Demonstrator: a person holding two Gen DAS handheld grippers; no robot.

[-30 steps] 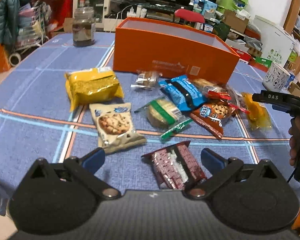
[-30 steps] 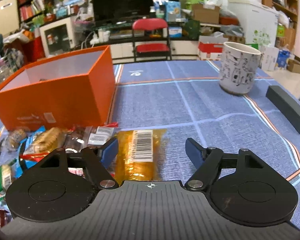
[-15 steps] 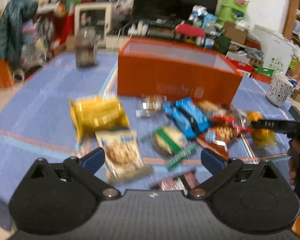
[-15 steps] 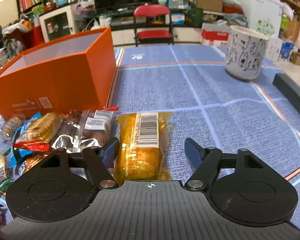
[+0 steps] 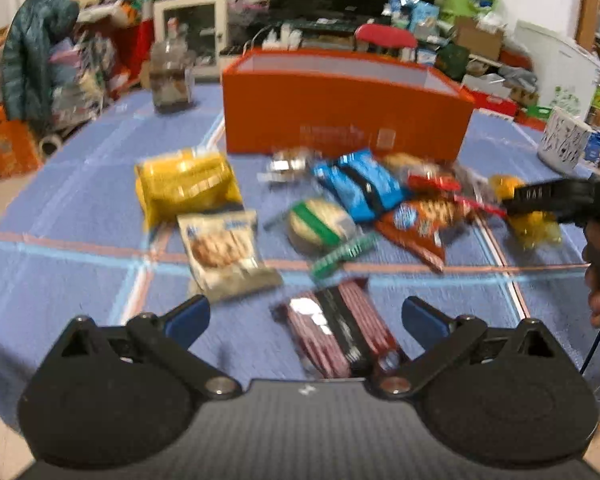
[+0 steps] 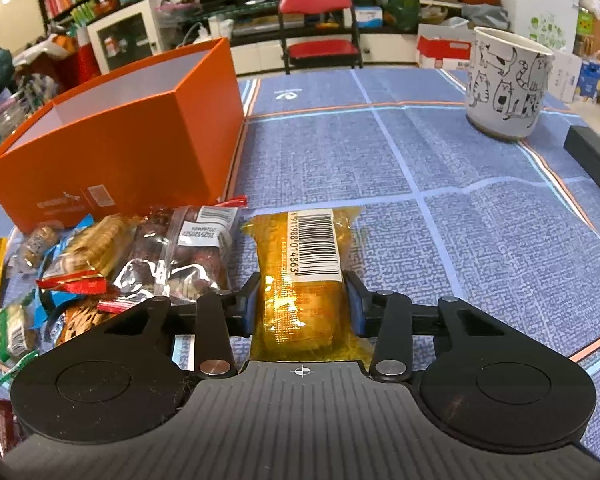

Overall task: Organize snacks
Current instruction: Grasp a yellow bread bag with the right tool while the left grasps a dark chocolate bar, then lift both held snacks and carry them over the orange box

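My right gripper is shut on a yellow-orange snack packet with a barcode label, which lies on the blue cloth. The open orange box stands to its left; it also shows in the left wrist view. My left gripper is open and empty above a dark red wafer pack. Beyond it lie a yellow bag, a cookie pack, a round green-banded biscuit, a blue pack and an orange cookie pack. The right gripper shows at the right, over the yellow-orange packet.
A white cat-print mug stands at the back right of the table, with a dark bar at the right edge. A jar stands back left of the box. A clear bag of dried fruit lies beside the held packet.
My right gripper moved forward over the yellow-orange packet and closed on it. The left gripper shifted slightly and stayed open.
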